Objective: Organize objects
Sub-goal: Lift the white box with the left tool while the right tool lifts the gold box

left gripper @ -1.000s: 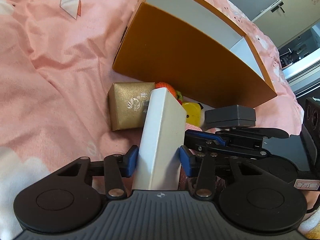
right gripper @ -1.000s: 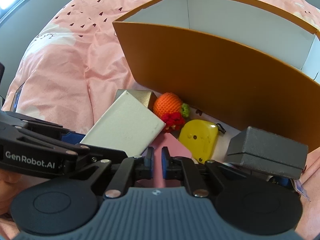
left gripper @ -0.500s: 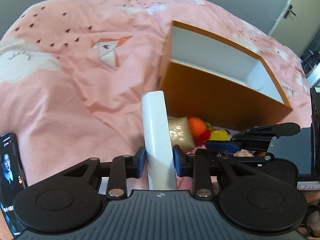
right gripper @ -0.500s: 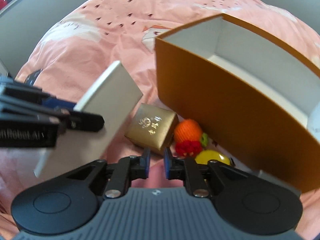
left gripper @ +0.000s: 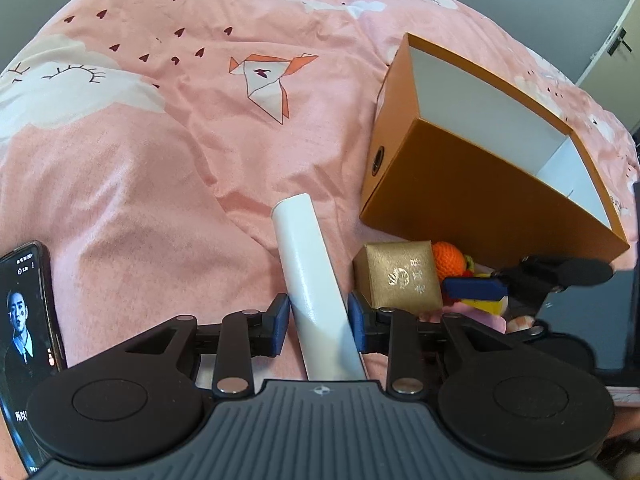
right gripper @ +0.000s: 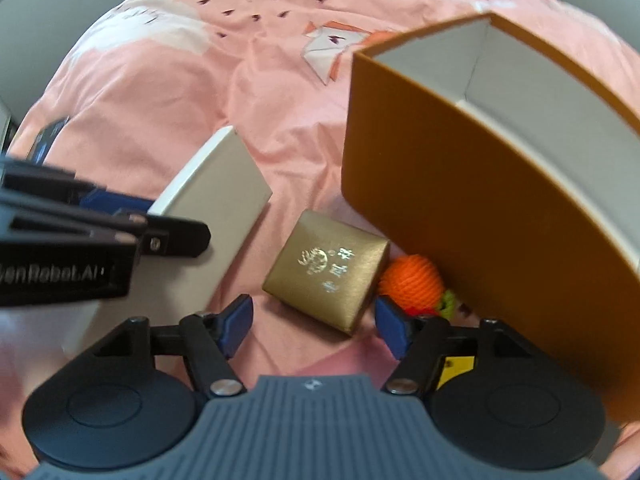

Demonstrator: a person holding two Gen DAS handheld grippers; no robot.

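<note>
Your left gripper [left gripper: 319, 322] is clamped on the white box [left gripper: 312, 280], its blue pads pressing the two broad faces near the lower end, so the box is lifted clear of the bedspread [left gripper: 160, 152]. It looks like light, stiff, smooth card: keep the squeeze moderate and on flat faces, since it could slip or dent.

Your right gripper [right gripper: 314, 322] hangs with its jaws spread wide and nothing between them, just above the gold box [right gripper: 326, 270]. That one looks rigid and small; take it across two opposite sides.

Beyond it an orange knitted ball [right gripper: 412, 284], soft and squashable, rests against the near wall of the big orange box [right gripper: 460, 208], whose white inside appears unfilled. A phone [left gripper: 26, 344] lies at the bedspread's left edge.
</note>
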